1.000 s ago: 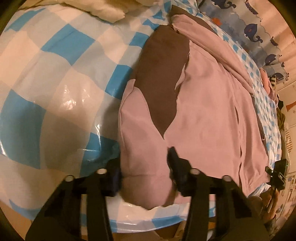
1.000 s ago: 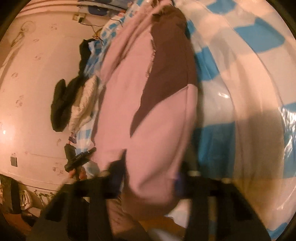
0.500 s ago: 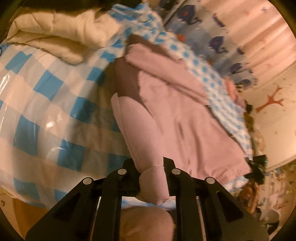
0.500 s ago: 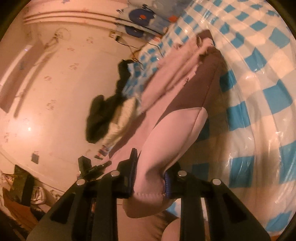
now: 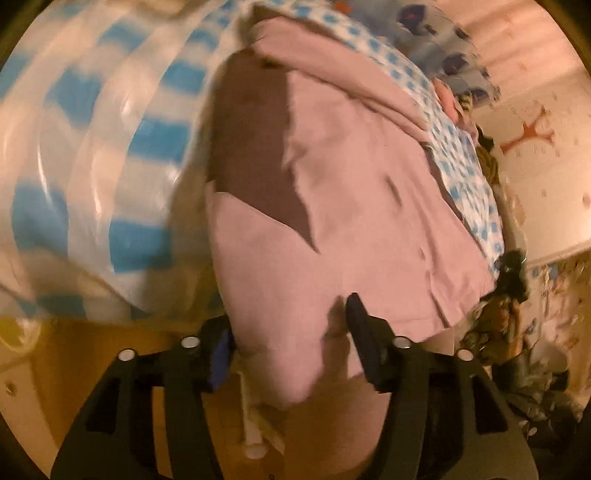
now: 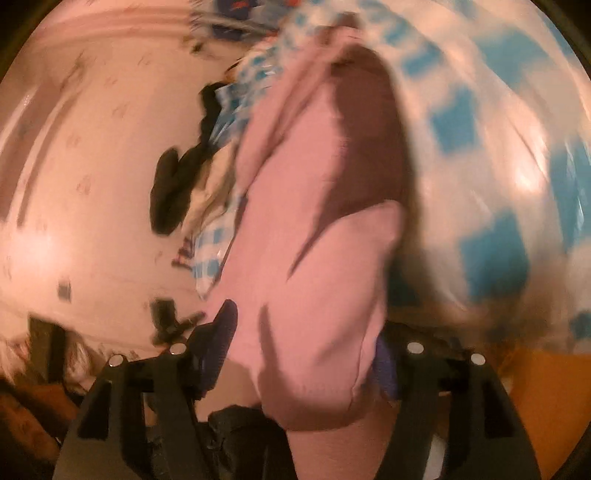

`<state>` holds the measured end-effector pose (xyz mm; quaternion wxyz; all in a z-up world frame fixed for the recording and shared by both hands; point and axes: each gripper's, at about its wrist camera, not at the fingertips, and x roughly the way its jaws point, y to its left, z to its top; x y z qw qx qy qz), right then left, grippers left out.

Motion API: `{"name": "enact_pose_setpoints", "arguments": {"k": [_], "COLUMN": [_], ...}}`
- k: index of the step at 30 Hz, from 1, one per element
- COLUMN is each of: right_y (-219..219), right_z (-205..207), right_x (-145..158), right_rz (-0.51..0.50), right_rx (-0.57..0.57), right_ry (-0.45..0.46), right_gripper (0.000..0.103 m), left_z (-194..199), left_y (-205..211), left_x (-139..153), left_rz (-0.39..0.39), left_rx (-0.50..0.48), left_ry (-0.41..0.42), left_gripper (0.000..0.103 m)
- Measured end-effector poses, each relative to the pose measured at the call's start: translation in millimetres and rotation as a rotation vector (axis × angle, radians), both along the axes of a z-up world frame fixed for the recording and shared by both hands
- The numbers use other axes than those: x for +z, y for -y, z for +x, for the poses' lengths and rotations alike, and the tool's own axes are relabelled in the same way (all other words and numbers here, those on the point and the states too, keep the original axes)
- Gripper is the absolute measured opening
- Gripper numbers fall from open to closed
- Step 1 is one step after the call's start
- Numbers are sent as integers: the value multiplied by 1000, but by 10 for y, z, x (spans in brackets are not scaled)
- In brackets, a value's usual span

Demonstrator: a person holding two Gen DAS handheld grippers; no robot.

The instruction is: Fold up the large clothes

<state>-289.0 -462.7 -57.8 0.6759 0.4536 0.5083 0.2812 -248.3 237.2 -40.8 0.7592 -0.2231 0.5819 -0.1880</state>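
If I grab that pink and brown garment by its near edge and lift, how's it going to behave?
Probably floppy: the pink and brown garment drapes limply over the bed's near edge. It may slide easily, since the checked cover under it looks glossy. Being large, most of it would likely drag behind.

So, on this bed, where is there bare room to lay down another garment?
Free: the blue-checked sheet left of the pink and brown garment in the left wrist view, up to the cream bedding at the far end. Crowded: the far side of the garment, where only a narrow checked strip remains, bordered by dark clothes hanging at the bed's edge.
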Motion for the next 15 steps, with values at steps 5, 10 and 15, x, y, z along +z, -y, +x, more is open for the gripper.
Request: {"name": "enact_pose_setpoints", "arguments": {"k": [5,10,15], "right_y": [205,131,-11], "right_z": [-22,24,101], "right_x": [-270,-271,-424], "right_rz": [123,145,119], "right_rx": [-65,-31,11], "right_ry": [-23,-5,-65], "right_gripper": [79,86,87], "left_z": [3,104,209], "left_y": [-391,-419,-226], "left_x": [-266,-383,-512], "left_rz": [-164,-226,-243], "left_rx": [137,140,103], "left_ry": [-13,-19,-44], "left_gripper": [79,85,86]}}
